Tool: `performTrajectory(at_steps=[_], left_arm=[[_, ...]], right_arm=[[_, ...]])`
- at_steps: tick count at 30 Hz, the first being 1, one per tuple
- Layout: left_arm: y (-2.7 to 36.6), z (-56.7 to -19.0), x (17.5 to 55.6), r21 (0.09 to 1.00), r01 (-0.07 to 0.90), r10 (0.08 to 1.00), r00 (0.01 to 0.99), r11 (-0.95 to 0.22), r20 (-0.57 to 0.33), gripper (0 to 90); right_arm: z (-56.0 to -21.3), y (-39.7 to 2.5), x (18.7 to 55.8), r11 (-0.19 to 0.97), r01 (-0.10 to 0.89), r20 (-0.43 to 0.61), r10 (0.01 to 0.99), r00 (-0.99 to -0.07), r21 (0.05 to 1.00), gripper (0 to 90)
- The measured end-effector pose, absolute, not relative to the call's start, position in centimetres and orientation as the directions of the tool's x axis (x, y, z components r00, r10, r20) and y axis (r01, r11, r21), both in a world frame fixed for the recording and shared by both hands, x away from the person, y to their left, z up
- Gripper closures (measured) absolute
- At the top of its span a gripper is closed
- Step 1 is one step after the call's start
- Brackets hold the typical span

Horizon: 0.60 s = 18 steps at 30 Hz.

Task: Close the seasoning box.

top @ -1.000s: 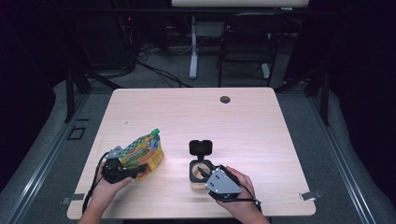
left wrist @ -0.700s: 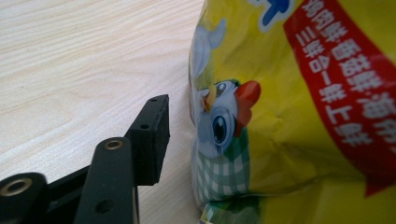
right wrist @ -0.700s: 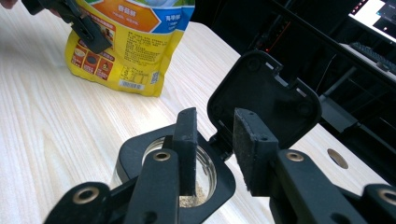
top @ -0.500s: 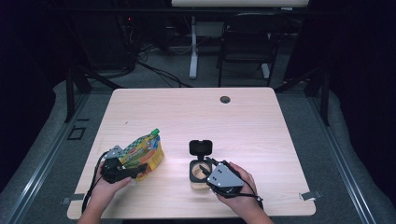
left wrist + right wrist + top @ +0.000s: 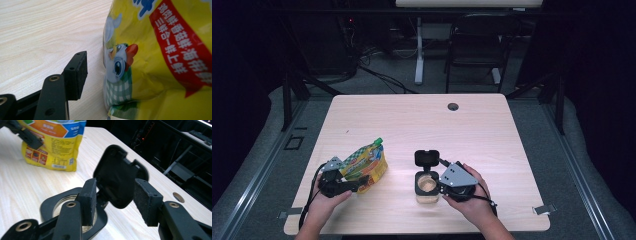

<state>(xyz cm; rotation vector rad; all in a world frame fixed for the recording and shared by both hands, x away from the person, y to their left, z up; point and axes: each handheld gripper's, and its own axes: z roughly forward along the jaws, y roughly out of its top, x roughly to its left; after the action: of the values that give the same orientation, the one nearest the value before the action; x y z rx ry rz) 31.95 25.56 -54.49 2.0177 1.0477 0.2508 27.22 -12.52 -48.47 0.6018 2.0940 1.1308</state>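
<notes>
A yellow printed pouch (image 5: 369, 162) with a green spout stands on the table's front left. My left gripper (image 5: 361, 182) reaches to it from the left. In the left gripper view one finger (image 5: 75, 75) stands a small gap off the pouch (image 5: 162, 62), which hides the other finger. A small jar (image 5: 427, 191) with a black collar and a raised flip lid (image 5: 427, 157) sits at front centre. My right gripper (image 5: 438, 184) is right beside it. In the right gripper view the gripper (image 5: 116, 191) is open, its jaws on either side of the lid (image 5: 117, 175) above the jar's rim (image 5: 50, 205).
The wooden table (image 5: 412, 125) has a round cable hole (image 5: 453, 106) near its far edge. Behind the table stand a black chair (image 5: 477, 40) and cables on the floor. The pouch (image 5: 53, 145) stands beyond the jar in the right gripper view.
My right gripper has moved slightly forward and closer to the jar's lid. The left gripper and the pouch have stayed in place.
</notes>
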Motion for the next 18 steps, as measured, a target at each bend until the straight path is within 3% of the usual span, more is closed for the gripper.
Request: performTrajectory(at_steps=[18], left_arm=[[25.8, -53.9, 31.6, 0.734, 0.584, 0.745, 0.647, -0.346, -0.163, 40.9]], right_arm=[[-48.0, -13.9, 29.2, 0.490, 0.152, -0.276, 0.690, -0.669, 0.858, 48.9]])
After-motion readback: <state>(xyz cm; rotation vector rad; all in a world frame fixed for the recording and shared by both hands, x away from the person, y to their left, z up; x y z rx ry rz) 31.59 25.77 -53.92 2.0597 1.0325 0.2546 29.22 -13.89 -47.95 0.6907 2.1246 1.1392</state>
